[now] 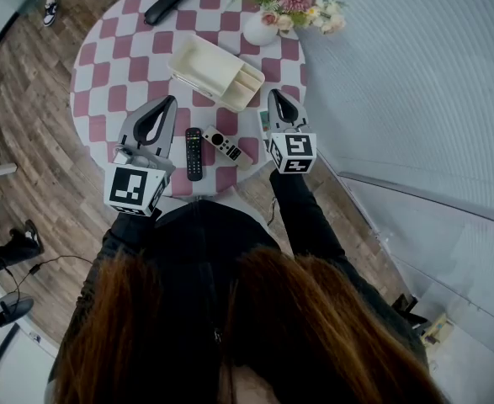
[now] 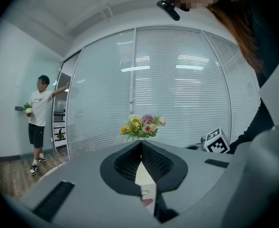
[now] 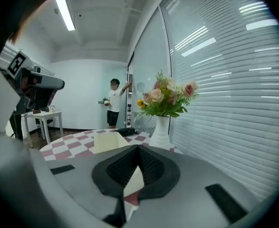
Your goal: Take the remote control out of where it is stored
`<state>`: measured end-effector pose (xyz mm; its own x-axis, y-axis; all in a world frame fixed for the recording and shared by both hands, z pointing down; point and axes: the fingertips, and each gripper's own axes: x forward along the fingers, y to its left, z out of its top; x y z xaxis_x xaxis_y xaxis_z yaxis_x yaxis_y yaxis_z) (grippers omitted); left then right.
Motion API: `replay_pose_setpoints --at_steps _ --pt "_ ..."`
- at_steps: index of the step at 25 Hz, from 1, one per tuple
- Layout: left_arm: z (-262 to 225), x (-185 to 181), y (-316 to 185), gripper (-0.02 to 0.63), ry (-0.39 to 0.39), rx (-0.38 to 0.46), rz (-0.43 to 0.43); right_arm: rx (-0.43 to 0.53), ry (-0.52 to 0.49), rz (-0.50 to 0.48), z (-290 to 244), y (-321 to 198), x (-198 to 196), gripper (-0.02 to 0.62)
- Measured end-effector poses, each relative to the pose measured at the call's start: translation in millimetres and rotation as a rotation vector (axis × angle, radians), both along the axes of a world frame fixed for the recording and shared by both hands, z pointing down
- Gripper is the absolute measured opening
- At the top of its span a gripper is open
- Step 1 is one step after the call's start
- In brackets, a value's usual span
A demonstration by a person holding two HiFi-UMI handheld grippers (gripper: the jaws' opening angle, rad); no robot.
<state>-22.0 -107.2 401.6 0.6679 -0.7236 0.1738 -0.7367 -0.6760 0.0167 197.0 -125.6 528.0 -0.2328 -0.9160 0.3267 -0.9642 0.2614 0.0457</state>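
Two remote controls lie on the pink-and-white checked round table (image 1: pixel 103 66), near its front edge: a black remote control (image 1: pixel 193 152) and a white one (image 1: pixel 226 146) beside it. Behind them sits the cream storage tray (image 1: pixel 217 71), which looks empty; it also shows in the right gripper view as the cream tray (image 3: pixel 108 141). My left gripper (image 1: pixel 170 101) (image 2: pixel 140 142) hovers left of the remotes, its jaws together with nothing between them. My right gripper (image 1: pixel 277 96) (image 3: pixel 138 148) hangs above the table to the right of the remotes, shut and empty.
A white vase of flowers (image 1: pixel 261 28) (image 3: pixel 160 127) stands at the far right of the table, and a long black case (image 1: pixel 169 2) lies at its far edge. A glass wall with blinds (image 1: pixel 415 82) runs along the right. A person (image 2: pixel 38 122) stands by the wall.
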Motion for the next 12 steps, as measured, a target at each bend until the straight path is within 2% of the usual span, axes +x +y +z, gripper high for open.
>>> replay_pose_setpoints --at_steps 6,12 --pt "1 -2 -1 0.009 0.002 -0.001 -0.001 0.063 -0.035 -0.026 -38 1 -21 0.015" --pt "0 -4 -1 0.009 0.007 0.001 -0.003 0.094 -0.02 -0.074 -71 15 -44 0.015"
